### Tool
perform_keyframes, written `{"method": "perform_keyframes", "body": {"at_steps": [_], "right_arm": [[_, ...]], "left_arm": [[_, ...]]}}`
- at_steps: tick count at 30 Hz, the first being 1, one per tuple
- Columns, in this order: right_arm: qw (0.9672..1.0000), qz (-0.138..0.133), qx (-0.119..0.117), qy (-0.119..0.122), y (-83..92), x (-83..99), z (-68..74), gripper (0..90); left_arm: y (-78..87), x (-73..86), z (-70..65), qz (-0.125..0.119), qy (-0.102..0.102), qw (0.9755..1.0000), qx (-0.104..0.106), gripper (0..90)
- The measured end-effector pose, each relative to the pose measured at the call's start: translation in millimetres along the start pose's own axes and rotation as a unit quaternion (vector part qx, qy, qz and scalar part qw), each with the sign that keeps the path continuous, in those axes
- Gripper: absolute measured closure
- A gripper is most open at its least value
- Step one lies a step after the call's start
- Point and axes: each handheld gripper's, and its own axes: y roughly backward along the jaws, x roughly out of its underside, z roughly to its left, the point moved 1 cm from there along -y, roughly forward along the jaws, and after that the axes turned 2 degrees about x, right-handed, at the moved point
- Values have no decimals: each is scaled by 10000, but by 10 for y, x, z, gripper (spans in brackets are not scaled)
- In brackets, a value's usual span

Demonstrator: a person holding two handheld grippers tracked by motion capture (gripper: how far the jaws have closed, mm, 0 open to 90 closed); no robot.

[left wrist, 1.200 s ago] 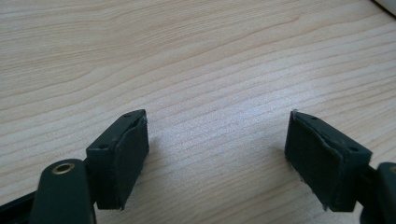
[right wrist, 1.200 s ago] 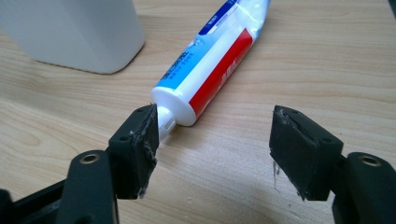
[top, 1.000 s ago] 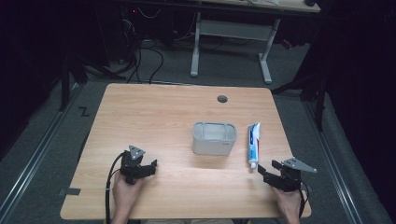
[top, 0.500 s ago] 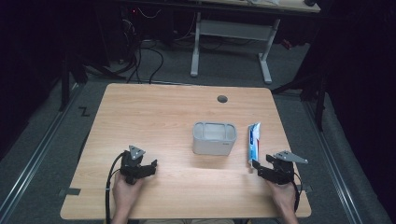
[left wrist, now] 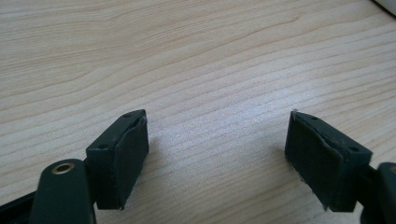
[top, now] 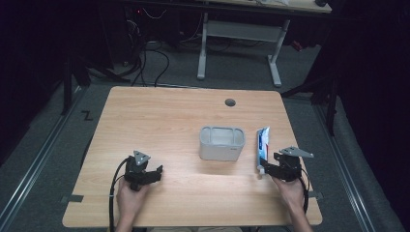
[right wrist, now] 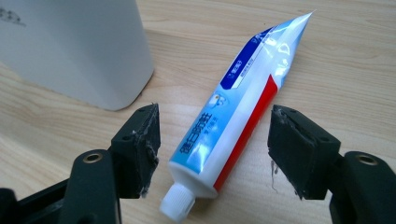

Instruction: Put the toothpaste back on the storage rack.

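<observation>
Wooden bench (top: pixel 164 121) carries a grey plastic bin (top: pixel 222 143) mid-right, toothpaste tube (top: pixel 262 149) flat just beside it on the right, cap toward the person. Right tongs (right wrist: pixel 212 140) wide apart, just closing slightly, straddling the tube's cap end, pads not touching. Left tongs (left wrist: pixel 217 154) open over bare wood, near-left.

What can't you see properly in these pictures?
- Inside of the grey bin: the high view is too flat and small to tell what it holds.
- Bin in the right gripper view: cut off by the top and left edges.
- Toothpaste tube print: too small to read.
- Tube's cap end in the high view: hidden by the right gripper.
</observation>
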Motion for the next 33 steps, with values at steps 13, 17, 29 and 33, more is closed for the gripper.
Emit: {"method": "perform_keyframes", "body": {"at_steps": [13,17,29,33], "right_arm": [[9999,26,133,-6,-134,-174,-17,379],[9999,103,135,18,-210,-264,-13,398],[9982,472,366,74,-407,-431,-26,411],[9978,530,404,-6,-477,-450,-41,408]], "left_arm": [[0,0,0,0,-1,10000,1,219],[0,0,0,0,0,10000,0,219],[0,0,0,2,-2,10000,1,219],[1,1,-1,2,-2,10000,-1,219]]}}
